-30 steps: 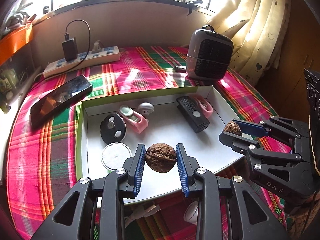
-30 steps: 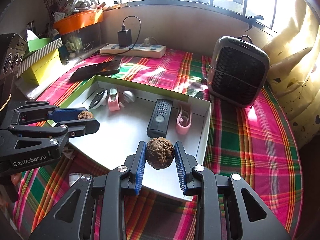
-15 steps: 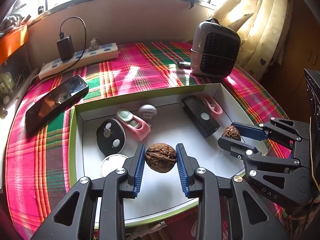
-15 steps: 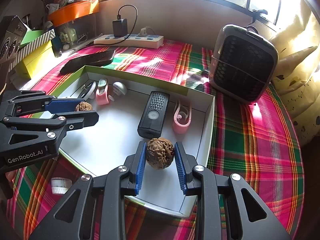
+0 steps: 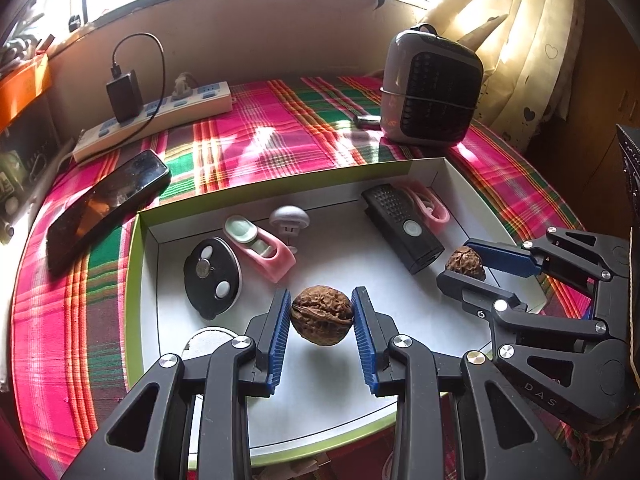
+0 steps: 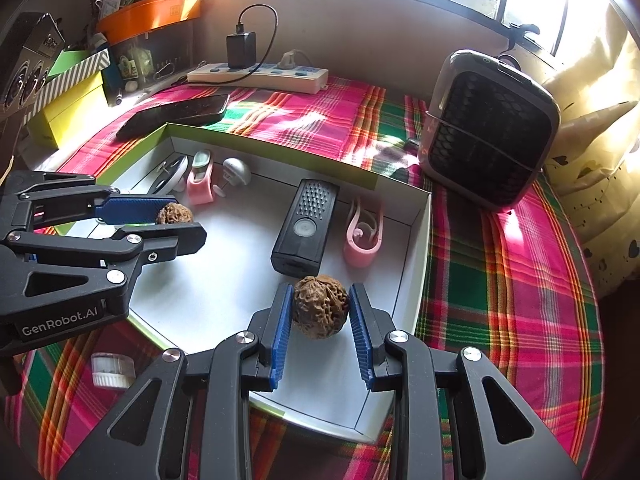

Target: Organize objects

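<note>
My left gripper [image 5: 322,316] is clamped on a brown walnut [image 5: 322,315], its blue pads pressing both sides; it hangs above the white floor of a shallow box [image 5: 280,190] with green outer walls; my right gripper [image 6: 320,312] grips a second walnut [image 6: 320,312] above the same box's right end, just in front of a black remote [image 6: 306,226] and a pink clip [image 6: 362,236]; the box sits on a pink and green plaid cloth [image 6: 500,280].

walnut [image 5: 322,314]: rough, wrinkled shell | tablecloth [image 5: 260,140]: woven plaid cloth | phone [image 5: 108,200]: glossy | tray [image 5: 400,292]: matt white card
</note>
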